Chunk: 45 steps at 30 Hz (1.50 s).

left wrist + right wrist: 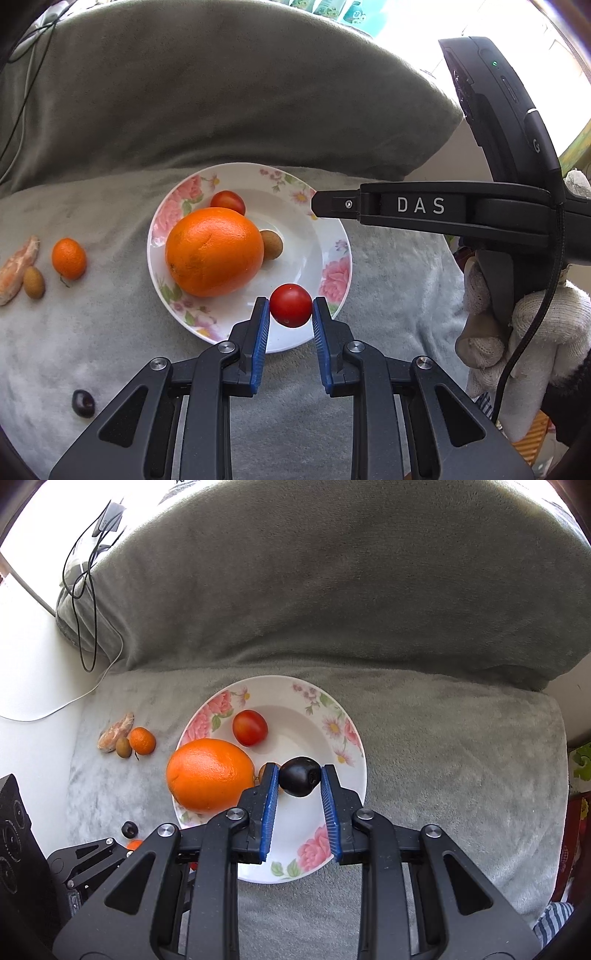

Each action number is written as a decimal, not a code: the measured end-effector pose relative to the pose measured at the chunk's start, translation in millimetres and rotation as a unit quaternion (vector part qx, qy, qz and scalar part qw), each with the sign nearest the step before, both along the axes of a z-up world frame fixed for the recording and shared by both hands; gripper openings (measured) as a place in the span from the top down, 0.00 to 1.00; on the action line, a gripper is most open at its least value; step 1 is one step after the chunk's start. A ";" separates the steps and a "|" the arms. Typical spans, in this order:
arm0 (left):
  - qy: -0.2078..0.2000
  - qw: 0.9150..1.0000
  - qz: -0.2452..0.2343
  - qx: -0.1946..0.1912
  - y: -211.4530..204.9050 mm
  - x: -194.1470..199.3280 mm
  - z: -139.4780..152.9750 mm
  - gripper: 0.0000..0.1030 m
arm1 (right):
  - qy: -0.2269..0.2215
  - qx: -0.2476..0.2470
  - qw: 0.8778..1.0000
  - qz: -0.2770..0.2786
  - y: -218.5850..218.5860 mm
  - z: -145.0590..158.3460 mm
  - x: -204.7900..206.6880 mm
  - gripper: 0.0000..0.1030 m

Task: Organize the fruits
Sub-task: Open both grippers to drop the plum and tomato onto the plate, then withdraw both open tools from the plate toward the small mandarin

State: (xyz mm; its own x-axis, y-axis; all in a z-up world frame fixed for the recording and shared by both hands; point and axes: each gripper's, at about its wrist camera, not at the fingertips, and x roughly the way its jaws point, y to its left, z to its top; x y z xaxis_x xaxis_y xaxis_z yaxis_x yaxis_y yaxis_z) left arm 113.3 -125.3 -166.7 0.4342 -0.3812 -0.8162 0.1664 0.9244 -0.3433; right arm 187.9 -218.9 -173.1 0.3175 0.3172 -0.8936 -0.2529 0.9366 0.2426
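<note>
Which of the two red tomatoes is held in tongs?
The tomato over the plate's near rim, pinched by the left tongs. The other tomato lies behind the orange.

Two sharp, brightly daylit fisheye views, with straight lines bowing outward and a dark rounded vignette cutting off the corners. Strong light enters from the top: the upper right of the left wrist view and the upper left of the right wrist view are blown out to pure white. The grey blanket (110, 332) is evenly lit, and the floral plate (332, 812) carries only soft, faint shadows
</note>
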 end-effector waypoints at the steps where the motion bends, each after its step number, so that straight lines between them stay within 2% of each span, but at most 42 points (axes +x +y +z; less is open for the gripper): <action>1: 0.000 1.000 -0.001 0.001 -0.6 -0.1 0.3 0.79 | 0.000 0.000 1.000 0.000 0.7 0.1 0.3 0.76; 7: 0.001 1.000 -0.001 0.001 -0.9 1.7 0.1 0.78 | -0.001 -0.003 1.000 0.001 2.0 0.9 0.8 0.74; 9: -0.001 1.000 -0.002 0.003 -1.2 1.3 0.7 0.78 | -0.004 -0.003 1.000 -0.003 1.2 1.6 0.9 0.59; 10: -0.002 1.000 -0.003 0.003 -1.7 0.9 1.1 0.75 | -0.008 -0.004 1.000 -0.006 0.4 2.6 0.8 0.43; 11: -0.004 1.000 -0.004 0.004 -2.0 0.1 1.8 0.73 | -0.013 -0.003 1.000 -0.009 -0.4 4.1 0.3 0.35; 14: -0.008 1.000 -0.002 0.004 -2.2 -1.9 3.9 0.66 | -0.014 -0.001 1.000 -0.013 -2.1 5.3 1.5 0.34; 15: -0.009 1.000 -0.001 0.004 -2.3 -2.8 4.6 0.62 | -0.013 -0.002 1.000 -0.015 -2.5 5.1 1.7 0.34; 16: -0.011 1.000 0.001 0.006 -2.1 -3.2 5.5 0.54 | -0.013 -0.002 1.000 -0.016 -3.0 5.3 1.8 0.33; 18: -0.016 1.000 0.003 0.004 -1.6 -4.9 7.5 0.49 | -0.013 -0.001 1.000 -0.018 -3.6 5.9 1.1 0.32; 23: -0.020 1.000 0.004 0.006 -0.8 -8.6 12.7 0.49 | -0.017 -0.002 1.000 -0.021 -4.4 8.6 -1.8 0.28; 31: -0.025 1.000 0.012 0.014 9.1 -15.7 14.7 0.49 | -0.022 0.003 0.999 -0.023 -1.2 16.4 -5.3 0.27; 35: -0.023 0.999 0.025 0.017 23.8 -22.8 13.5 0.49 | -0.026 0.008 0.999 -0.017 4.9 21.1 -6.9 0.22; 45: -0.006 0.997 0.077 0.014 72.5 -50.5 10.3 0.49 | -0.035 0.015 0.999 0.017 36.7 29.6 -9.6 0.21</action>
